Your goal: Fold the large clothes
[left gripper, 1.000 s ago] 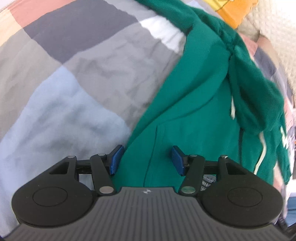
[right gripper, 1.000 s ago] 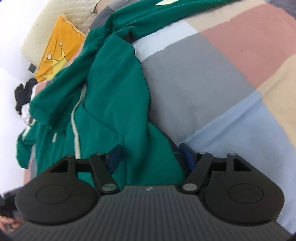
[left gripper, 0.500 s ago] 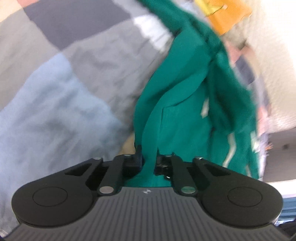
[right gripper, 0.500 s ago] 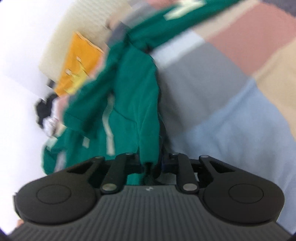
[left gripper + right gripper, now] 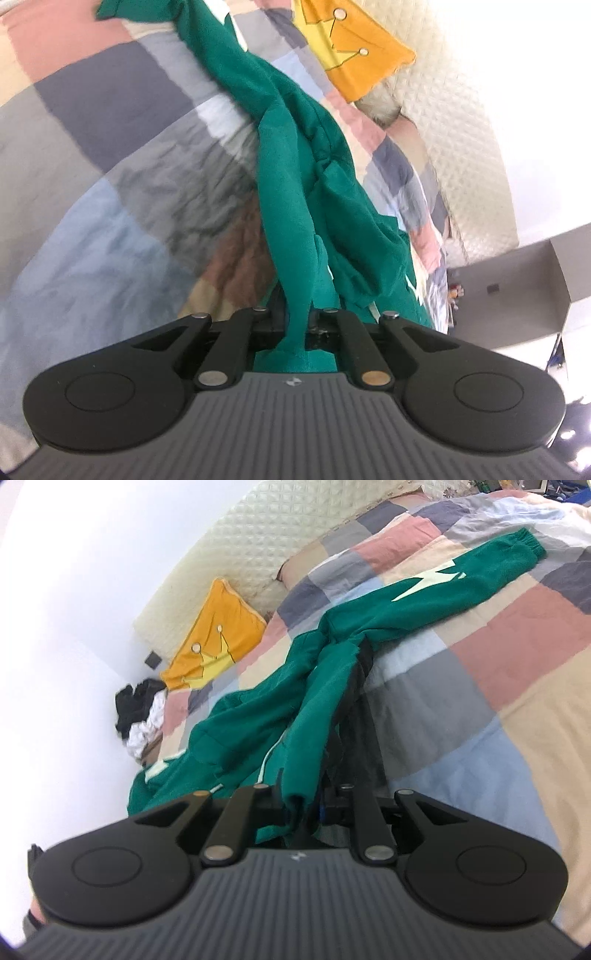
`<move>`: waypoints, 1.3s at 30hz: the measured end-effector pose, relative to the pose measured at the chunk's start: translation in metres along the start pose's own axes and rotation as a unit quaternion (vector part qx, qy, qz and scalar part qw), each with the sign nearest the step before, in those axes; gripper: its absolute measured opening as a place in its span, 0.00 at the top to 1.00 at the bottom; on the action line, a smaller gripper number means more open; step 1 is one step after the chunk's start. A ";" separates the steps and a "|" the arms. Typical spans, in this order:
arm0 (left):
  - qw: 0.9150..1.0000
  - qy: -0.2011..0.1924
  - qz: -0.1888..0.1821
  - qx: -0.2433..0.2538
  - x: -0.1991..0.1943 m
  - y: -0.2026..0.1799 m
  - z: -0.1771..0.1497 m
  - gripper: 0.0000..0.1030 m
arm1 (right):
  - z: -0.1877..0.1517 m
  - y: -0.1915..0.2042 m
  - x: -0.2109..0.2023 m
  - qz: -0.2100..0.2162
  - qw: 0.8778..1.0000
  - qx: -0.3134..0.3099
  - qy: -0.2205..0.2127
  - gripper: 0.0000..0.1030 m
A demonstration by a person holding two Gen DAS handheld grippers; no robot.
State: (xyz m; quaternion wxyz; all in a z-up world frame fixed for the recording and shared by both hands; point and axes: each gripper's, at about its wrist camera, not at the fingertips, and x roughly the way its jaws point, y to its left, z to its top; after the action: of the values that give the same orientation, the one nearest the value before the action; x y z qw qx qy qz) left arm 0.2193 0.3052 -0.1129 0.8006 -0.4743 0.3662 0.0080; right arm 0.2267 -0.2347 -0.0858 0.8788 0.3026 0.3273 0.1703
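Pinching a fold of the green hoodie (image 5: 291, 206) between closed jaws, the left gripper (image 5: 297, 325) holds the cloth raised off the patchwork quilt (image 5: 110, 177) of the bed; the garment trails away from it toward an orange crown cushion (image 5: 354, 55) by the quilted headboard (image 5: 458, 122). From the right wrist view, the right gripper (image 5: 306, 805) is likewise clamped on the hoodie's edge, its jaws having just closed on the fabric. One sleeve (image 5: 480, 572) lies stretched across the quilt, and dark and white clothes (image 5: 140, 712) sit piled near the wall.
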 end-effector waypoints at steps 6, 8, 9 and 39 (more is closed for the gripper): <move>0.995 0.058 0.083 0.021 0.009 0.029 -0.018 0.94 | -0.033 -0.011 0.010 -0.064 0.994 -0.006 0.088 0.83; 0.991 0.075 0.108 0.032 0.018 0.032 -0.021 0.93 | -0.044 -0.018 0.025 -0.093 0.989 -0.012 0.115 0.82; 0.989 0.080 0.117 0.034 0.023 0.033 -0.021 0.93 | -0.048 -0.022 0.031 -0.106 0.986 -0.015 0.125 0.82; 0.938 -0.026 0.157 0.309 0.088 -0.137 -0.058 0.42 | -0.018 0.064 0.063 -0.063 0.991 -0.117 -0.019 0.39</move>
State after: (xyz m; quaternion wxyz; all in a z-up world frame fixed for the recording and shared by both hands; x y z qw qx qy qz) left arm 0.2989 0.1561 -0.0782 0.9056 -0.1394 0.3992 0.0323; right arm 0.2541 -0.1470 -0.0854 0.9230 0.1801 0.3070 0.1461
